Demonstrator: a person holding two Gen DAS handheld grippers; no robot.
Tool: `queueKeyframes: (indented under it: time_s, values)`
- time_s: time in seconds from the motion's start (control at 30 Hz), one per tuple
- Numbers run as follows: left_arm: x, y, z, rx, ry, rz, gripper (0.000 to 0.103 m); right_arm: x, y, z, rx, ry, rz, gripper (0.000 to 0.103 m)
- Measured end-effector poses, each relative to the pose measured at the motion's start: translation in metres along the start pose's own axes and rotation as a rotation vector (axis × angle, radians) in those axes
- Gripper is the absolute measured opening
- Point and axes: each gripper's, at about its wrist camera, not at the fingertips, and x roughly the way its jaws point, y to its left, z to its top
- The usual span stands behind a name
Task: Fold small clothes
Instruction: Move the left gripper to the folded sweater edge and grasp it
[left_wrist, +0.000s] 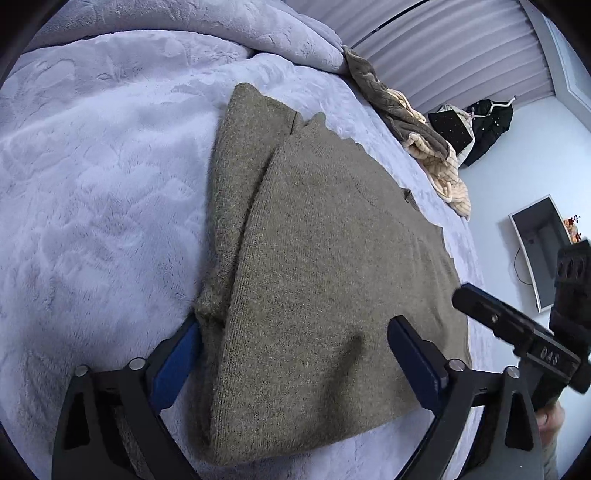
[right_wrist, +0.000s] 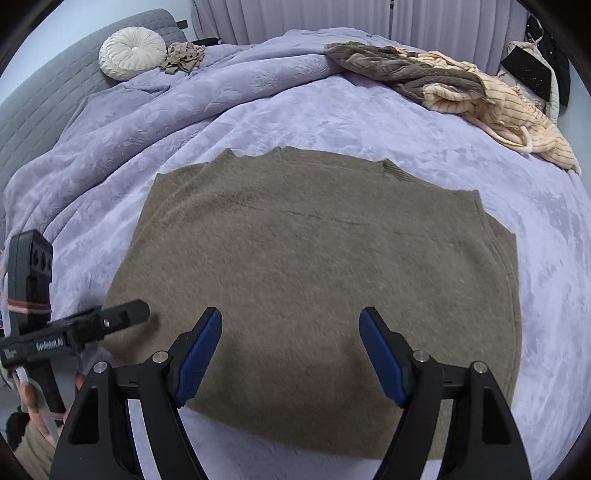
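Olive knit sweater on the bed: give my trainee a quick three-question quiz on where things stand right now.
1. True or false: the left gripper is shut on the olive sweater.
2. Multiple choice: what lies at the far right edge of the lavender blanket? A) a heap of grey and cream striped clothes B) a pair of shoes C) a stack of books
3. Fill in: the round white cushion rests against the grey quilted ______.

Key
1. False. Its jaws stand wide apart over the near hem; the right gripper is open too.
2. A, the clothes heap.
3. Headboard.
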Motion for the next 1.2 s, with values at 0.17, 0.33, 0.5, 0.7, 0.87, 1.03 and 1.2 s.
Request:
queueKeyframes:
  time_s: [0.17,0.33,0.5,0.7,0.87,1.03,1.2]
  values:
    - [0.001,0.009,-0.001,-0.024,-0.005,-0.032,0.047,0.038,0.030,0.053,0.031,0.055,0.109,0.080]
    - [0.002,0.014,-0.003,-0.037,-0.018,-0.049,0.040,0.091,0.071,0.097,0.069,0.147,0.151,0.080]
    - [0.003,0.008,-0.004,-0.018,-0.020,-0.021,0.038,0.125,0.109,0.122,0.071,0.200,0.135,0.081]
    - [0.006,-0.002,-0.004,0.011,-0.025,0.045,0.038,0.151,0.149,0.128,-0.016,0.259,0.049,0.095]
    - [0.009,-0.006,-0.003,0.018,-0.028,0.056,0.038,0.164,0.166,0.125,-0.119,0.297,-0.031,0.095]
    - [0.010,-0.011,-0.006,0.023,-0.030,0.062,0.038,0.168,0.172,0.122,-0.173,0.310,-0.058,0.087]
    - [0.007,-0.017,-0.008,0.042,-0.035,0.068,0.033,0.164,0.173,0.120,-0.185,0.293,-0.095,0.038]
